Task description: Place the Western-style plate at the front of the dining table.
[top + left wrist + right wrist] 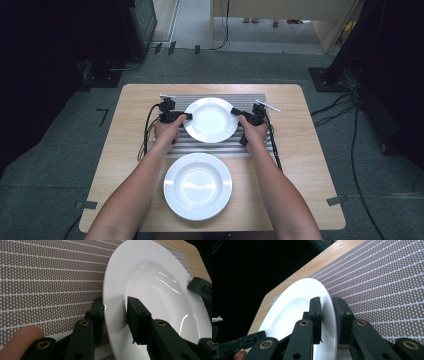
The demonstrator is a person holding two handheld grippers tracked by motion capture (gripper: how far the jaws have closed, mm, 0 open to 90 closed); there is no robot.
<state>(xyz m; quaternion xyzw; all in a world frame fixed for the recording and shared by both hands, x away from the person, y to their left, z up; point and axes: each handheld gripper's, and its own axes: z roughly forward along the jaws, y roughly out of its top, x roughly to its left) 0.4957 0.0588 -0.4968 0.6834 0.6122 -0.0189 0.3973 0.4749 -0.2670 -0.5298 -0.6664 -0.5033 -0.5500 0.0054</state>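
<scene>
A white deep plate [212,120] lies over a striped woven placemat [220,149] at the back of the table. My left gripper [187,116] grips its left rim, and the right gripper [235,112] grips its right rim. In the left gripper view the left gripper [115,300] is shut on the plate [155,290], one jaw under the rim and one inside. In the right gripper view the right gripper [326,300] straddles the plate's [294,307] rim with both pads against it. I cannot tell whether the plate rests on the mat or hangs just above it.
A second white plate [197,186] sits on the wooden table [300,165] in front of the placemat, between the person's forearms. Cables trail from both grippers across the table. Grey carpet and dark equipment surround the table.
</scene>
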